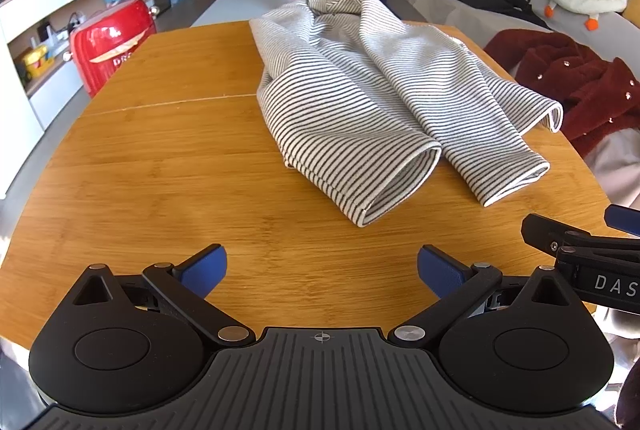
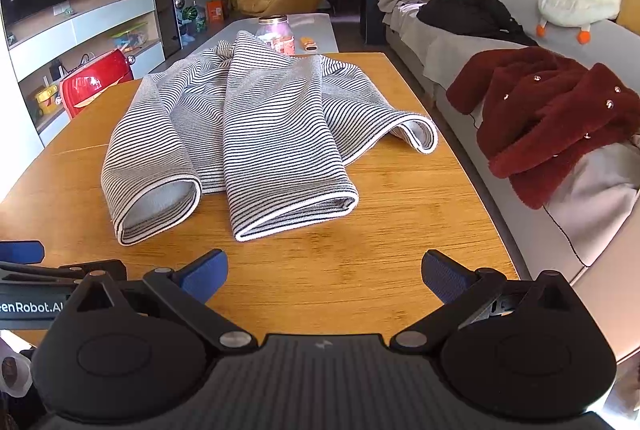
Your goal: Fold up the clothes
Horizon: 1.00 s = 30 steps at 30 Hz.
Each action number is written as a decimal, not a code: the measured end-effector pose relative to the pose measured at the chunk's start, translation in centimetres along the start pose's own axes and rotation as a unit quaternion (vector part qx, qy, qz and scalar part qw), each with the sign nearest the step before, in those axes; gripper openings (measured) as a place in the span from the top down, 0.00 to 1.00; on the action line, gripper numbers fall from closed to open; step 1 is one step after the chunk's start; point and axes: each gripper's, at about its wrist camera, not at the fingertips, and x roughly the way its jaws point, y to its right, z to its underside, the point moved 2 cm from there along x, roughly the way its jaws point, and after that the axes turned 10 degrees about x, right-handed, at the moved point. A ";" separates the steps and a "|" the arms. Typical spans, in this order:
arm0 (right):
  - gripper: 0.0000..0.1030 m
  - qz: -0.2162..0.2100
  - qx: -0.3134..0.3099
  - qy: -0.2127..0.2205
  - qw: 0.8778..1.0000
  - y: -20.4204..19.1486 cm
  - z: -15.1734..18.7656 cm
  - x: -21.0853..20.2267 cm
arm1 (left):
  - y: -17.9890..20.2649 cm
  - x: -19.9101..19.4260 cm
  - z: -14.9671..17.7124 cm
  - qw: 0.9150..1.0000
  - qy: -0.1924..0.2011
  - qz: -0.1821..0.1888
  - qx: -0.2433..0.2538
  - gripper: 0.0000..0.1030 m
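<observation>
Striped garment (image 2: 240, 126) rumpled on wooden table (image 2: 360, 270); L gripper (image 1: 322, 274), R gripper (image 2: 324, 276) jaws apart, hovering short of hems, prob. pre-grasp.

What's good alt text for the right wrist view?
A striped garment lies rumpled on a wooden table, two open cuffs toward the camera. The right gripper is open above bare wood short of it, holding nothing. A dark red fuzzy coat lies on the sofa to the right.

"DAS" on right gripper (image 1: 580, 242); "enRobot.AI" on left gripper (image 2: 24, 258).
</observation>
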 end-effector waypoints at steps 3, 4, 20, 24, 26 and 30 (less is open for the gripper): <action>0.00 0.000 -0.001 0.000 1.000 0.0 0.0 0.0 | 0.0 0.0 0.0 1.000 0.001 -0.001 0.000 0.00; 0.00 0.000 -0.001 0.000 1.000 -0.1 0.0 0.0 | 0.0 0.0 0.0 1.000 0.001 -0.001 0.000 0.00; 0.00 0.000 -0.004 -0.007 1.000 -0.2 0.1 0.1 | 0.0 0.0 -0.1 1.000 0.003 -0.002 0.000 0.00; 0.00 0.001 -0.004 -0.007 1.000 -0.1 0.2 0.1 | -0.1 0.0 -0.1 1.000 0.003 -0.002 0.000 0.00; 0.00 0.000 -0.004 -0.006 1.000 -0.1 0.2 0.1 | 0.0 0.0 -0.2 1.000 0.003 -0.003 0.000 0.00; 0.00 -0.003 -0.009 -0.003 1.000 -0.3 0.1 0.1 | 0.0 0.1 -0.2 1.000 0.001 -0.003 -0.001 0.00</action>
